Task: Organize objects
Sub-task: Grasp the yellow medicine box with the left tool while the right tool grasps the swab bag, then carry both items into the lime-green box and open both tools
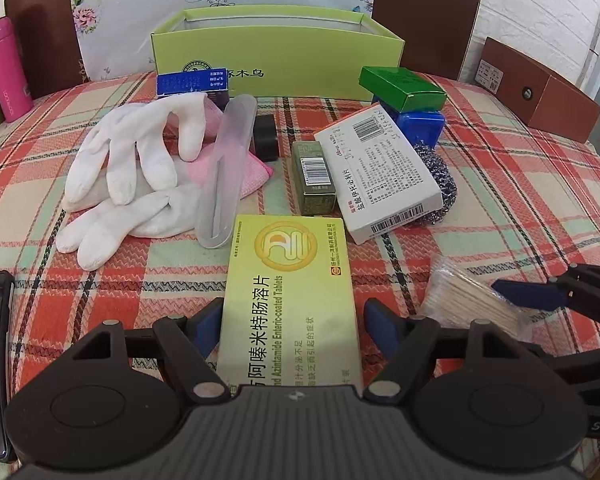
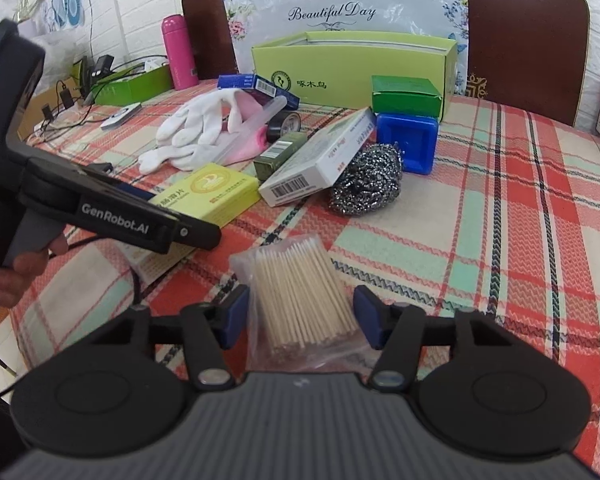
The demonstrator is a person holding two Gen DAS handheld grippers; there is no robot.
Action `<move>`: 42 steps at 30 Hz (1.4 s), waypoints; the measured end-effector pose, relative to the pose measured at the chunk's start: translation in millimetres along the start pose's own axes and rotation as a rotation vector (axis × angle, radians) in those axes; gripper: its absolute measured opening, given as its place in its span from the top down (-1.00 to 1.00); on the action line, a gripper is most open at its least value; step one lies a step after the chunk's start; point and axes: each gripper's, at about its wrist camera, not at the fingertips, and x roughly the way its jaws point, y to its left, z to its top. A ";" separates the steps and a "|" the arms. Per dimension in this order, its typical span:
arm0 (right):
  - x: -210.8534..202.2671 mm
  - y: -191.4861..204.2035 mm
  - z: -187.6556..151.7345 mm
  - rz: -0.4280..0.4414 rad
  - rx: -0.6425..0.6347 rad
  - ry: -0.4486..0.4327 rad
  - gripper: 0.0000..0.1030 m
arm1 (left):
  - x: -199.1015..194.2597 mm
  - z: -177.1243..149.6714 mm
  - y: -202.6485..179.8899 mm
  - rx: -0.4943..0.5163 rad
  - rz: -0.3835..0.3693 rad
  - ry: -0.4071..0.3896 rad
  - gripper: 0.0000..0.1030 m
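My left gripper [image 1: 296,326] is open, its jaws on either side of a yellow medicine box [image 1: 290,300] that lies on the plaid tablecloth; a gap shows on the right side. My right gripper [image 2: 300,316] is open around a clear bag of cotton swabs [image 2: 300,300], also seen in the left wrist view [image 1: 468,304]. The yellow box shows in the right wrist view [image 2: 216,192] behind the left gripper's body. An open light-green box [image 1: 276,60] stands at the back of the table.
White gloves [image 1: 128,172], a clear plastic case [image 1: 228,172], a pink cloth, a white medicine box [image 1: 380,172], an olive box [image 1: 314,178], a steel scourer [image 2: 364,184], blue and green boxes [image 1: 404,88], and a pink bottle [image 1: 4,68] crowd the table.
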 end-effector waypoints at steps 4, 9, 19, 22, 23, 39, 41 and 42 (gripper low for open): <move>-1.9 0.5 0.8 0.004 0.001 0.000 0.47 | -1.0 -0.6 1.6 -0.010 -0.007 -0.012 -0.49; -8.4 -1.7 6.0 0.032 0.032 -0.012 0.52 | -5.9 0.2 6.0 -0.033 -0.027 -0.023 -0.34; -35.7 -10.4 46.3 0.055 0.033 -0.152 0.52 | -45.0 31.8 12.3 -0.043 -0.102 -0.152 -0.34; -39.2 -17.2 63.6 0.035 0.030 -0.201 0.52 | -56.6 51.5 13.9 -0.035 -0.102 -0.219 -0.34; -39.7 -19.3 69.4 0.030 0.029 -0.215 0.52 | -59.3 58.7 14.7 -0.037 -0.100 -0.239 -0.34; 27.5 -74.5 192.3 -0.088 0.019 -0.330 0.52 | -0.8 196.1 26.4 -0.070 0.050 -0.396 -0.35; 42.5 -82.8 205.5 -0.104 0.022 -0.328 0.52 | 15.3 209.6 28.9 -0.074 0.069 -0.390 -0.35; 49.9 -86.2 211.6 -0.112 0.019 -0.325 0.52 | 23.2 215.7 30.5 -0.073 0.081 -0.387 -0.35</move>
